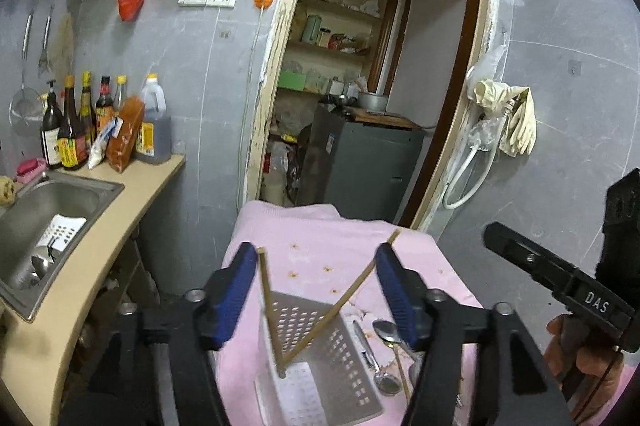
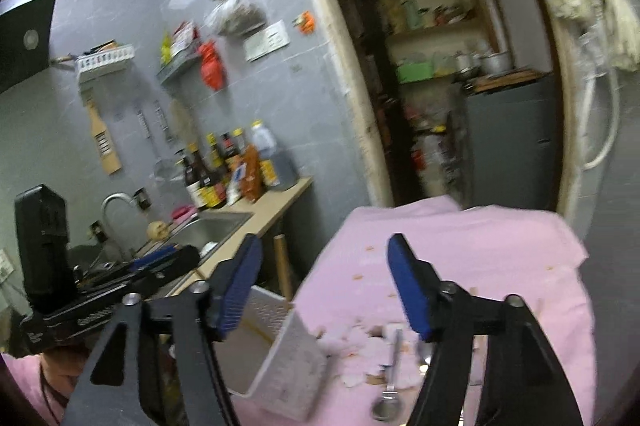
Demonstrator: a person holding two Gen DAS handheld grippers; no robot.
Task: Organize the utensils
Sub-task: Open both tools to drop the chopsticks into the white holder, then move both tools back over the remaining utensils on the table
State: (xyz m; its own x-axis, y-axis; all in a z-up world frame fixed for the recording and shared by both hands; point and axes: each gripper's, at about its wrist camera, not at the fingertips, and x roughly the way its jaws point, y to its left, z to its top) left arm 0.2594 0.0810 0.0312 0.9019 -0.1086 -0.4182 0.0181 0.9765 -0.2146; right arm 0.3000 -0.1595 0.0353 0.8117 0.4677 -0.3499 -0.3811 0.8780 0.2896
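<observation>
The white perforated basket [image 1: 320, 354] stands on the pink cloth [image 1: 340, 238] and serves as the reference point. Two chopsticks [image 1: 336, 310] already stand inside it, leaning apart in a V with their tips at the basket floor.

The loose utensils lie on the cloth just beside the basket's right wall: two spoons [image 1: 386, 332] and one further chopstick [image 1: 401, 370]. Their long axes run roughly parallel to that wall, away from the cameras and slightly oblique.

Left gripper [image 1: 316, 290]: jaws apart, nothing between the pads; it sits directly above the basket, with the standing chopsticks visible through the gap. Right gripper [image 2: 324, 290]: jaws apart, empty. In the right wrist view the spoon [image 2: 390, 370] lies below and between its fingers, on the right of the basket [image 2: 280, 358], handle pointing away.

Judgement: the right gripper is the nearer tool to the loose pieces, since the basket stands between them and the left gripper. The pads close across the view, so they already cross the spoon handle's long axis. The right wrist view is blurred, so the exact count of pieces there cannot be told.
</observation>
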